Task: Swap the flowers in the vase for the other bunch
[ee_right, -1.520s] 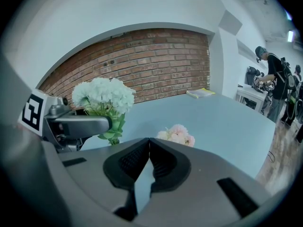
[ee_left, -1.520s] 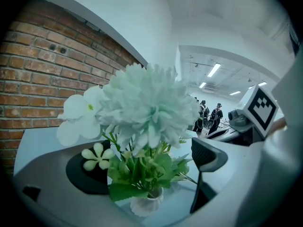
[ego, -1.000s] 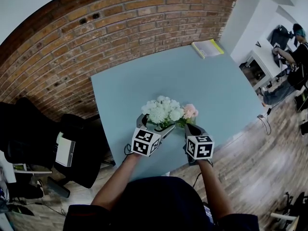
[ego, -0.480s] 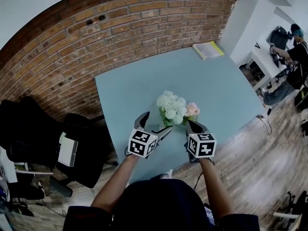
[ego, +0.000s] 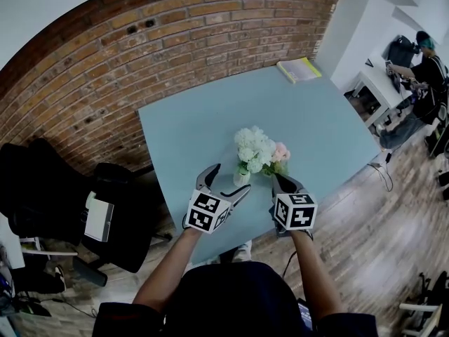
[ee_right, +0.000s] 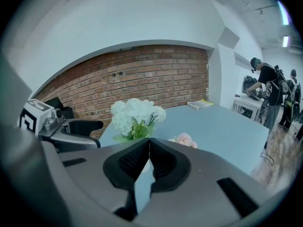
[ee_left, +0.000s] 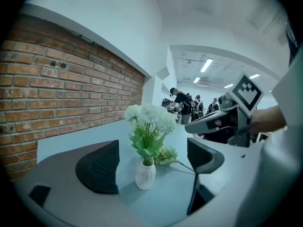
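The work surface is a pale blue table (ego: 210, 128) set against a brick wall (ego: 140, 55).

Left gripper (ego: 230, 179): jaws wide apart, having just closed a little. Nothing is gripped. Right gripper (ego: 277, 181): jaws pressed together, empty.

Both grippers have drawn back toward the table's near edge. A second ago they closely flanked the white vase (ego: 241, 177); they are now clear of it. The vase stands upright mid-table and holds the white flowers (ego: 254, 146). The pink bunch (ego: 280, 152) lies on the table just beside it, on the right.

Judgement: with both tools empty and retreating, the white bunch is probably the one newly seated, and the swap looks finished.

Otherwise the table carries only a yellow-green book (ego: 299, 69) at its far corner. A black chair (ego: 105, 209) stands at the left on the wooden floor (ego: 365, 223). A person (ego: 428, 69) works at a far desk.
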The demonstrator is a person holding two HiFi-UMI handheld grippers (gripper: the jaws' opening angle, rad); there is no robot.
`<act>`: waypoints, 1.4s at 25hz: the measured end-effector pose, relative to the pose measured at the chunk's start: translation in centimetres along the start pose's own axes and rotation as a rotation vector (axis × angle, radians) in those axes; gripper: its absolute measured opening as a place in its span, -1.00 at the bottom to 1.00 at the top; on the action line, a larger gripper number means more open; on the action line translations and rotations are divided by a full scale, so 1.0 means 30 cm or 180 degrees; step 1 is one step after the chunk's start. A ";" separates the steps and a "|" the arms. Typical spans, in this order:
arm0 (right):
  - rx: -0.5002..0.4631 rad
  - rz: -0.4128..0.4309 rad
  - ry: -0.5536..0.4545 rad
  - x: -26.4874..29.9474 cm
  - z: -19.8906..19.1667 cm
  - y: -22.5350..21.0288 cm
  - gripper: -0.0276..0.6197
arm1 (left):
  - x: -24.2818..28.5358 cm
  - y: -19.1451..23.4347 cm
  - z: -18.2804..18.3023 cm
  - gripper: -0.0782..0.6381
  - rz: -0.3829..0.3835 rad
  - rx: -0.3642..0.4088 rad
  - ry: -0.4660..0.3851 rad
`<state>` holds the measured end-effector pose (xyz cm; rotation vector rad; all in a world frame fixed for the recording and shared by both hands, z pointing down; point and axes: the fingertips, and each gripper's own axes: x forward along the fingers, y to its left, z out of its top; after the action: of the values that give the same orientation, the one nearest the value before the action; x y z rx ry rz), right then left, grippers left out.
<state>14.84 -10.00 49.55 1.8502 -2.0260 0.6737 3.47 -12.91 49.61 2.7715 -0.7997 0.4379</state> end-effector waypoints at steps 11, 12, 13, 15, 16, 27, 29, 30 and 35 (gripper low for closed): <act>0.0084 -0.0094 -0.0209 -0.073 0.020 0.068 -0.87 | -0.125 -0.045 0.070 -0.08 -0.0039 0.0151 -0.0237; 0.0094 -0.0102 -0.0233 -0.079 0.028 0.074 -0.87 | -0.138 -0.048 0.079 -0.12 -0.0061 0.0160 -0.0259; 0.0097 -0.0109 -0.0255 -0.086 0.034 0.081 -0.87 | -0.149 -0.052 0.086 -0.16 -0.0090 0.0164 -0.0272; 0.0106 -0.0116 -0.0289 -0.097 0.040 0.093 -0.87 | -0.167 -0.058 0.097 -0.21 -0.0150 0.0153 -0.0288; 0.0119 -0.0115 -0.0302 -0.102 0.041 0.098 -0.87 | -0.176 -0.058 0.102 -0.26 -0.0168 0.0139 -0.0303; 0.0048 -0.0138 -0.0293 -0.131 0.029 0.179 -0.87 | -0.270 -0.047 0.126 -0.76 -0.0211 0.0132 -0.0462; 0.0026 -0.0154 -0.0280 -0.137 0.024 0.193 -0.88 | -0.284 -0.046 0.125 -0.76 -0.0244 0.0107 -0.0482; 0.0020 -0.0167 -0.0266 -0.141 0.019 0.197 -0.87 | -0.289 -0.047 0.123 -0.76 -0.0258 0.0094 -0.0490; 0.0041 -0.0237 -0.0269 -0.166 0.015 0.214 -0.87 | -0.327 -0.029 0.125 -0.76 -0.0244 -0.0024 -0.0606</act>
<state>9.07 -5.70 45.71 1.9820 -1.9971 0.5992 -3.14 -8.58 42.65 2.8563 -0.7295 0.1584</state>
